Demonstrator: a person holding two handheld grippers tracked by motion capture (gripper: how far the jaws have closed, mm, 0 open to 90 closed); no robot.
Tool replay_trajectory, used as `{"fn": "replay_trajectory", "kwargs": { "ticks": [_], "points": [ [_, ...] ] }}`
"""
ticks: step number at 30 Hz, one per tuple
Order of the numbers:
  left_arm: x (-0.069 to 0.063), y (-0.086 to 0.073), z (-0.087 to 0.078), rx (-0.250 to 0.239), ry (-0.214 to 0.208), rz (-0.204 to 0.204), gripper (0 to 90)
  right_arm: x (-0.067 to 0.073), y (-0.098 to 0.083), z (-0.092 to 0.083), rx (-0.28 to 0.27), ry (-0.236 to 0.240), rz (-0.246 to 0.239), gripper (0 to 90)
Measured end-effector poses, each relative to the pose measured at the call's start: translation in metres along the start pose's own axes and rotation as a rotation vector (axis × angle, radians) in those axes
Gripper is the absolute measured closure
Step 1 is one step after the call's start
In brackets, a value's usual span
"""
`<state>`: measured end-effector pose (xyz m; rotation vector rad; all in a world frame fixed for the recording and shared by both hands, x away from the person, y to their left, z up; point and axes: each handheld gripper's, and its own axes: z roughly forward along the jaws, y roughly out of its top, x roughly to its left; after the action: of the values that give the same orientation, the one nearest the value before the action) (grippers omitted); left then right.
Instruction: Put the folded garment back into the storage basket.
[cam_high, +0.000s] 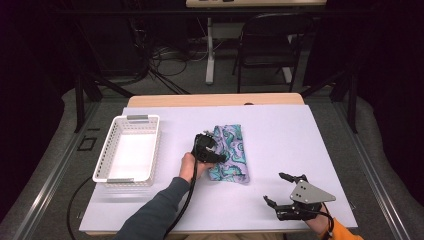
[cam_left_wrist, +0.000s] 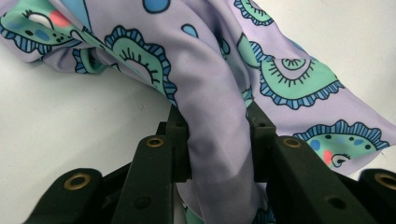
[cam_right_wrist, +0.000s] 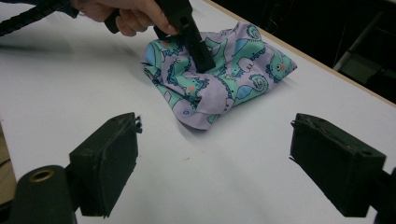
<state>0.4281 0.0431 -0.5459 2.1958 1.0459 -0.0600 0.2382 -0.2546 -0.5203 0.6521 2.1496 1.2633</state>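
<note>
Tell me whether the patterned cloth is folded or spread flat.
Folded. The patterned cloth lies as a compact, layered bundle on the table, and the left gripper is shut on a raised fold of it.

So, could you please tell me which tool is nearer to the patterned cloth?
The left tool: it is shut on a fold of the patterned cloth. The right tool sits open, apart from the cloth, nearer the person.
</note>
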Motion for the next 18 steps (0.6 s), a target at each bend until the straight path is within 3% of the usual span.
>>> {"fn": "replay_trajectory", "kwargs": {
  "ticks": [4, 10, 18],
  "points": [
    [-0.001, 0.001, -0.001, -0.006, -0.003, 0.003, 71.6, 0.000, 0.000, 0.000, -0.001, -0.001, 0.000, 14.6],
    [0.000, 0.000, -0.005, -0.052, -0.038, -0.009, 72.7, 0.000, 0.000, 0.000, 0.002, -0.003, 0.001, 14.6],
    [-0.007, 0.004, -0.013, -0.101, -0.053, 0.017, 73.3, 0.000, 0.000, 0.000, 0.006, -0.003, 0.001, 14.6]
  ]
}}
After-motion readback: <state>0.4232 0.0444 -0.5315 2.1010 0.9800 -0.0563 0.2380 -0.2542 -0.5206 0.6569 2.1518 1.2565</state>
